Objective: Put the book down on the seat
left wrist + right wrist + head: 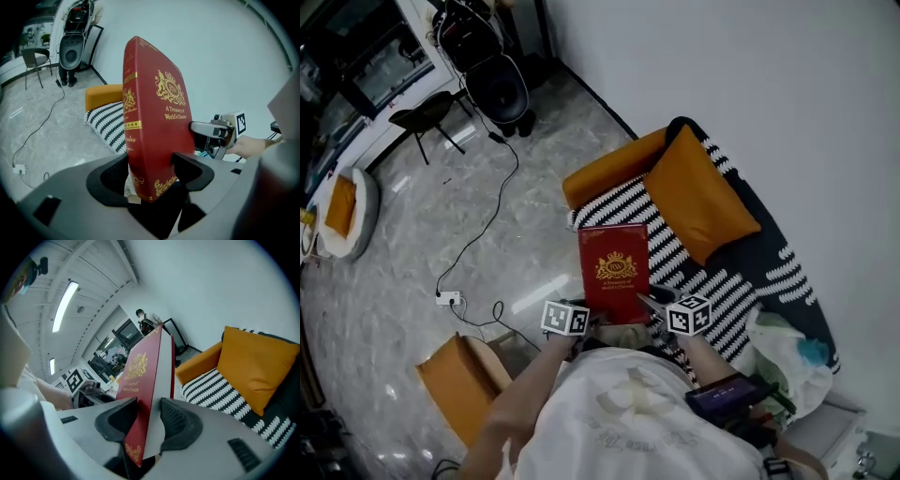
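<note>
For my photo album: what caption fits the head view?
Left gripper and right gripper hold a red book by the striped seat with an orange cushion.

One overhead, two close on book (614, 273)

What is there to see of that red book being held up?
A closed red hardcover book with a gold crest, the title "A Treasury of World's Classics", gold spine bands and pale page edges. It is in the air, cover up: the left gripper clamps its spine side, the right gripper its page side, over the front edge of the striped seat.
</note>
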`<state>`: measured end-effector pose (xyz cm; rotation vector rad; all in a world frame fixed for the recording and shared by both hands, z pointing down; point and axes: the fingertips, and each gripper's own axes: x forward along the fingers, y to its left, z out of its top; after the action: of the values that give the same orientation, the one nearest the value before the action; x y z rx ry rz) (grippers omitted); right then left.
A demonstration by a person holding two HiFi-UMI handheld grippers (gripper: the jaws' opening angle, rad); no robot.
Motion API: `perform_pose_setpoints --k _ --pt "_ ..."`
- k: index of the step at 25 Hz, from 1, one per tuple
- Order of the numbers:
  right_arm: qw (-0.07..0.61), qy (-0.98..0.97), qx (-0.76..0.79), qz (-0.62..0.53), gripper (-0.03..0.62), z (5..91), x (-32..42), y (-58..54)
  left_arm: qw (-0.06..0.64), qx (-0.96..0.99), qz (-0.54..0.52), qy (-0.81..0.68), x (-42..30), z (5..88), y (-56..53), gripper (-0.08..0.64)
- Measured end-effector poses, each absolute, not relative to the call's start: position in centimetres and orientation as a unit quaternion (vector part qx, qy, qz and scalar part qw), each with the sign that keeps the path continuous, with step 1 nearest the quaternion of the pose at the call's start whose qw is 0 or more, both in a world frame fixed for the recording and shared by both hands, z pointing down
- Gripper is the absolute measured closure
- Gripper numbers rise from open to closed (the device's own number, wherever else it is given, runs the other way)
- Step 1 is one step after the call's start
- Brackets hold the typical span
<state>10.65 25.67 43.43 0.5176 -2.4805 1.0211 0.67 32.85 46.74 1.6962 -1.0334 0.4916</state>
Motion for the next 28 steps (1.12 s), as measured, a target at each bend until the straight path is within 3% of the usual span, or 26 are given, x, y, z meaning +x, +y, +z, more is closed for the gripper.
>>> perform_pose_setpoints --k 13,28 --pt "0.213 -0.880 0.248 0.345 0.428 41.9 3.8 22.6 0.505 0.754 0.203 -0.368 -6.8 46.1 28.2 0.249" --pt "0.214 -0.863 0.306 0.341 0.428 42.0 1.9 22.0 0.509 0.774 0.207 -0.315 -8.9 46.9 26.6 0.252"
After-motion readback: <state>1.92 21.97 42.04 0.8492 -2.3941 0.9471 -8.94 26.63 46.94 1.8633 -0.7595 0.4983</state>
